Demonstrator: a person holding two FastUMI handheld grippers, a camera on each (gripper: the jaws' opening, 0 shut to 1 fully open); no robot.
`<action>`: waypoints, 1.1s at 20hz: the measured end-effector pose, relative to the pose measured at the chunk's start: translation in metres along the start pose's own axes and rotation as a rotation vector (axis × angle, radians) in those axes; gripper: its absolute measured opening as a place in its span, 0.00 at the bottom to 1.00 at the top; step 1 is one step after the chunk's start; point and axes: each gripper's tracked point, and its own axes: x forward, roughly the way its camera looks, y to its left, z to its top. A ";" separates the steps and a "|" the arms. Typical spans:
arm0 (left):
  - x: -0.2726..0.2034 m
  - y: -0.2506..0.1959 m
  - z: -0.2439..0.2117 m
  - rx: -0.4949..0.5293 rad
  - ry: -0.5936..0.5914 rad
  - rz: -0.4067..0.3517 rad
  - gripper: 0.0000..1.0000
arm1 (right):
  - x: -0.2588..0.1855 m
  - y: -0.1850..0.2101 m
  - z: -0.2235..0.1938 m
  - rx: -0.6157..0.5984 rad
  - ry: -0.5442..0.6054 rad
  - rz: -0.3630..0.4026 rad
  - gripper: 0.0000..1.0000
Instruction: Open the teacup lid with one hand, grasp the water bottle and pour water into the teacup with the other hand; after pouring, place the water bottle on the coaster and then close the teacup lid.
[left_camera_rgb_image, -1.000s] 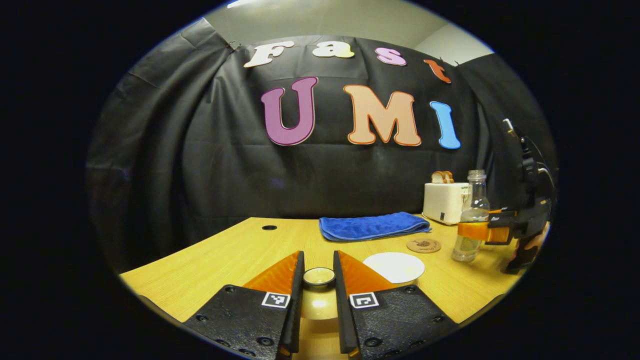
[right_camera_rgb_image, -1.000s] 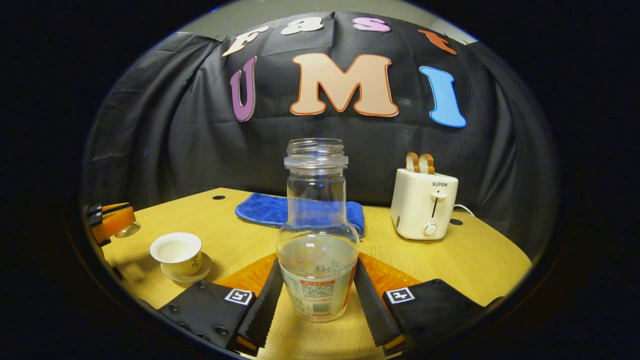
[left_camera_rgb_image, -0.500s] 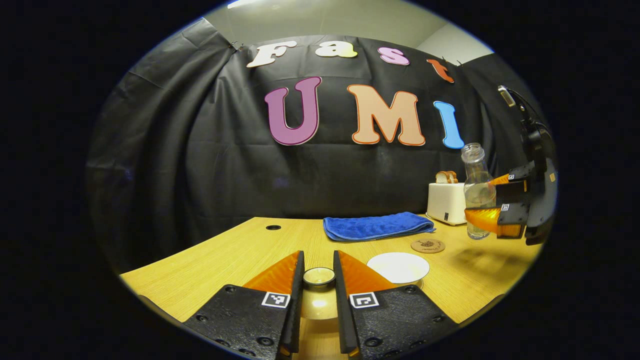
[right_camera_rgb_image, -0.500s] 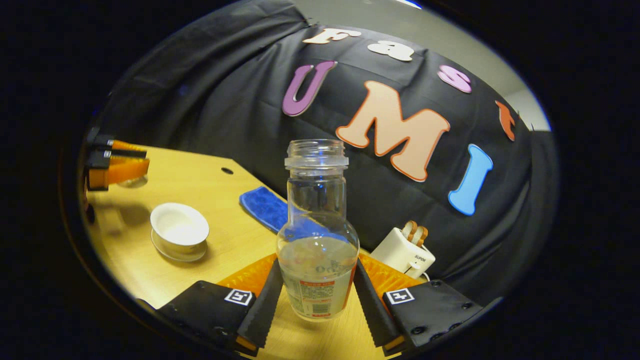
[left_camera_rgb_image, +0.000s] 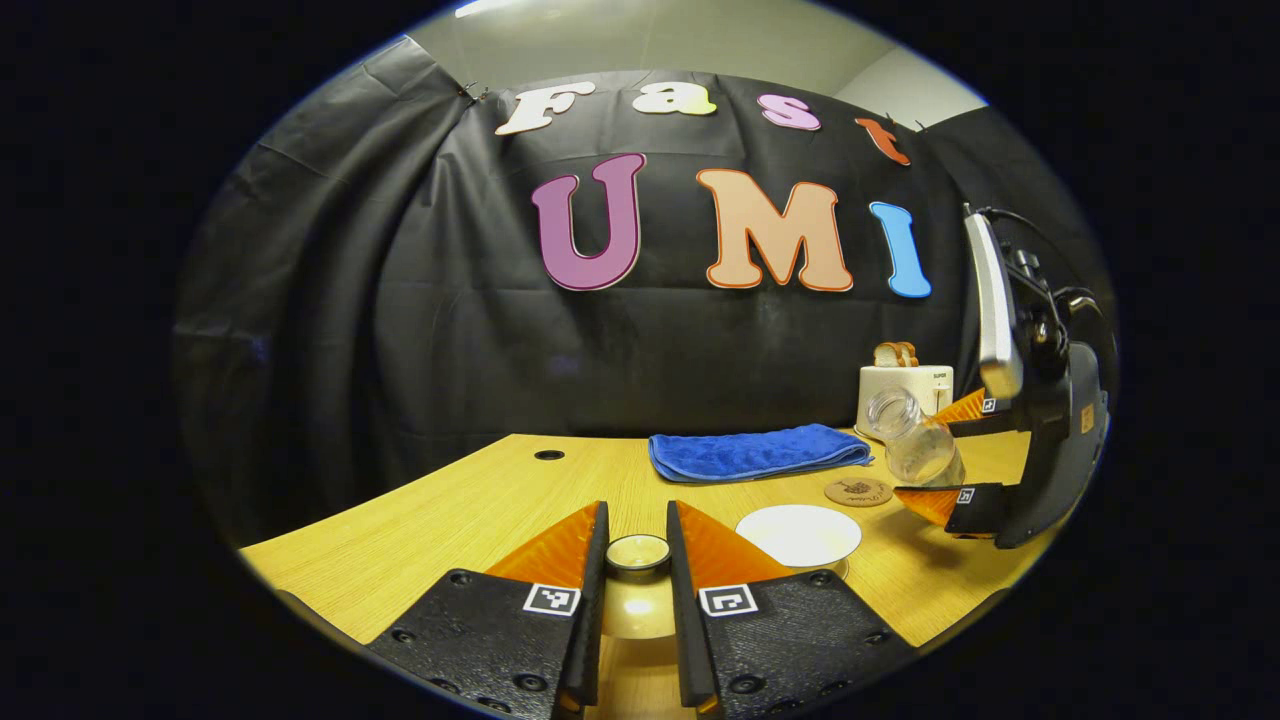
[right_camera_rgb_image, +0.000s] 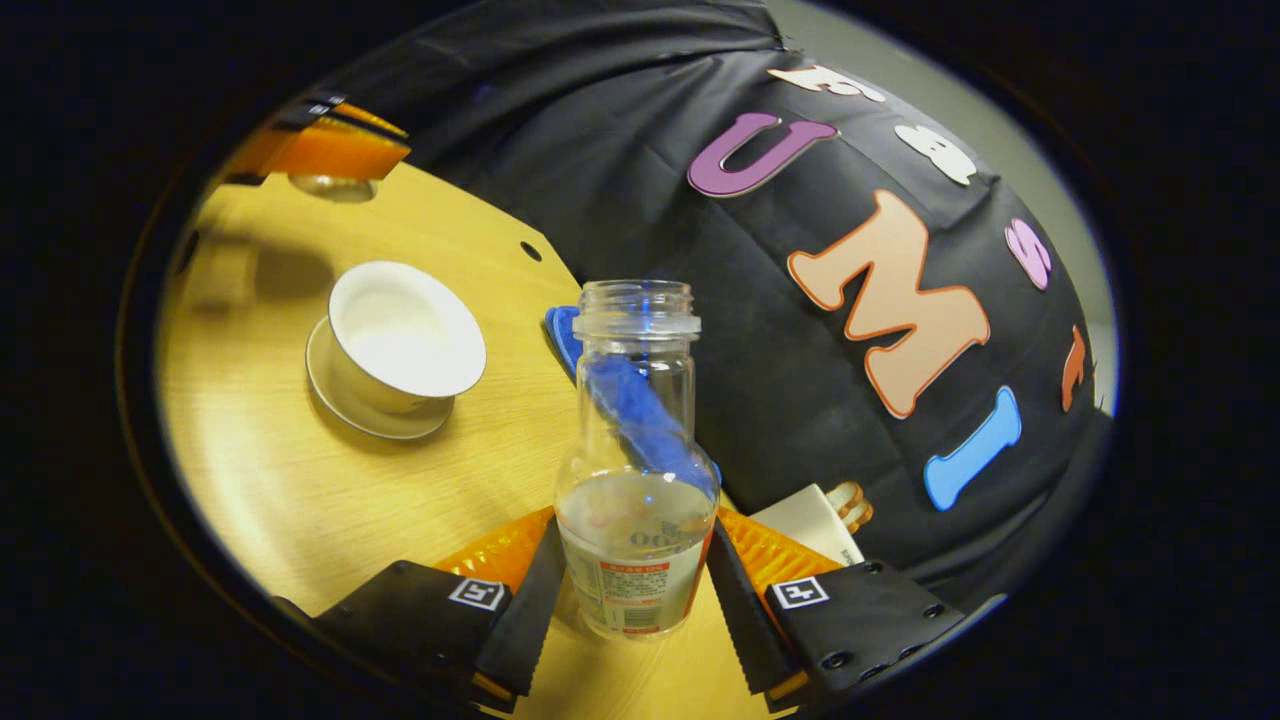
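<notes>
Now right hand-held gripper (right_camera_rgb_image: 630, 580) clamps tilted water bottle (right_camera_rgb_image: 634, 470) nr teacup (right_camera_rgb_image: 405, 335); left hand-held gripper (left_camera_rgb_image: 637, 560) pinches lid (left_camera_rgb_image: 638, 552).

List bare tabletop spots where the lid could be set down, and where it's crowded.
Free: the wide stretch of table left of the blue towel and the left gripper; also the near strip in front of the teacup. Crowded: the right side, where coaster, toaster, tilted bottle and right gripper cluster.

A clear water bottle (right_camera_rgb_image: 634, 470), partly filled and uncapped, is clamped between both fingers of the right gripper (right_camera_rgb_image: 634, 590) and tilted toward an open white teacup (right_camera_rgb_image: 405, 338) set on its saucer (right_camera_rgb_image: 345, 395).
</notes>
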 end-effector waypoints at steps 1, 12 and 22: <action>0.000 -0.001 0.000 0.000 0.001 0.000 0.29 | 0.002 0.002 0.000 -0.029 0.001 -0.002 0.82; 0.000 0.001 -0.001 0.000 -0.001 0.005 0.29 | 0.005 0.008 0.003 -0.362 -0.008 -0.024 0.81; 0.000 0.002 -0.001 0.000 -0.002 0.009 0.29 | 0.005 0.009 0.026 -0.594 -0.068 -0.058 0.81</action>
